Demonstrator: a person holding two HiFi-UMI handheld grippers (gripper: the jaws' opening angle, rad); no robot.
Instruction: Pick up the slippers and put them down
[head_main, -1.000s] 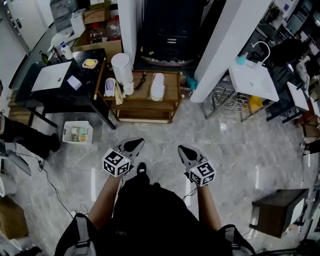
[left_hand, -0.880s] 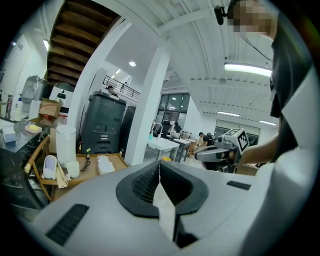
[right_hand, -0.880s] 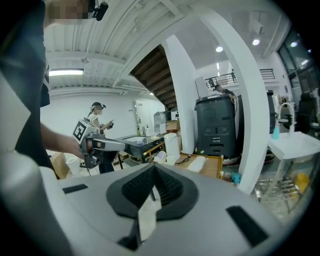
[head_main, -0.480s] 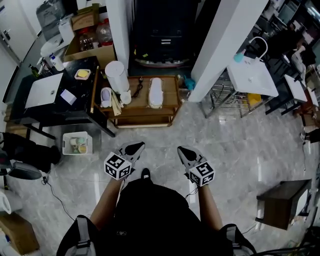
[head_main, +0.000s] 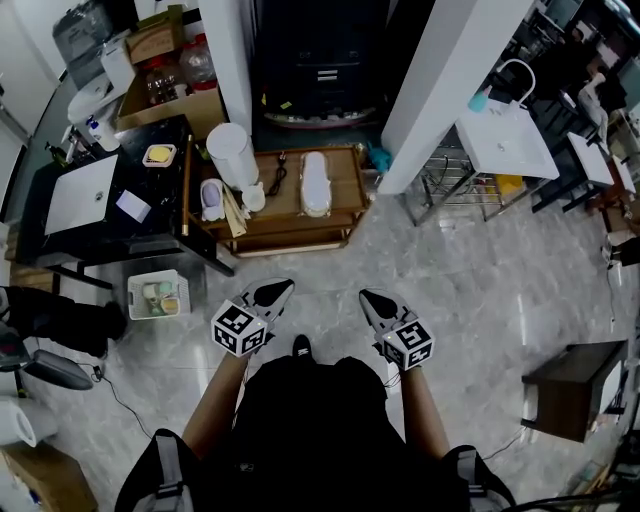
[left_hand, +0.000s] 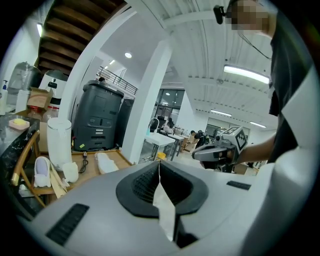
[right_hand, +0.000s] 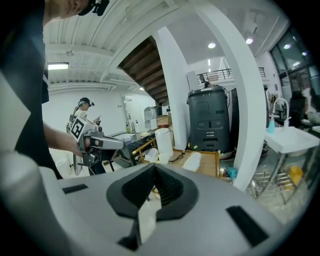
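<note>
Two closed, empty units sit at lower centre: left tongs (head_main: 278, 287) and right tongs (head_main: 366, 296). The flat white slipper (head_main: 315, 183) lies on the low wooden counter (head_main: 345, 218), upper centre, well apart. Risk: arriving closed, the tongs would shove it against the black cable (head_main: 277, 172).

1. I can read no word, brand or number anywhere in these views.
2. The only clear printed signs are black-and-white square markers. They sit on the left marker cube (head_main: 238, 328) of the left gripper (head_main: 281, 286), at seven o'clock in the head view, and on the right marker cube (head_main: 409, 343) of the right gripper (head_main: 366, 294), at five o'clock.
3. A small yellow sticker (head_main: 287, 105) on the black machine (head_main: 320, 60), at twelve o'clock, is too small for me to read.
</note>
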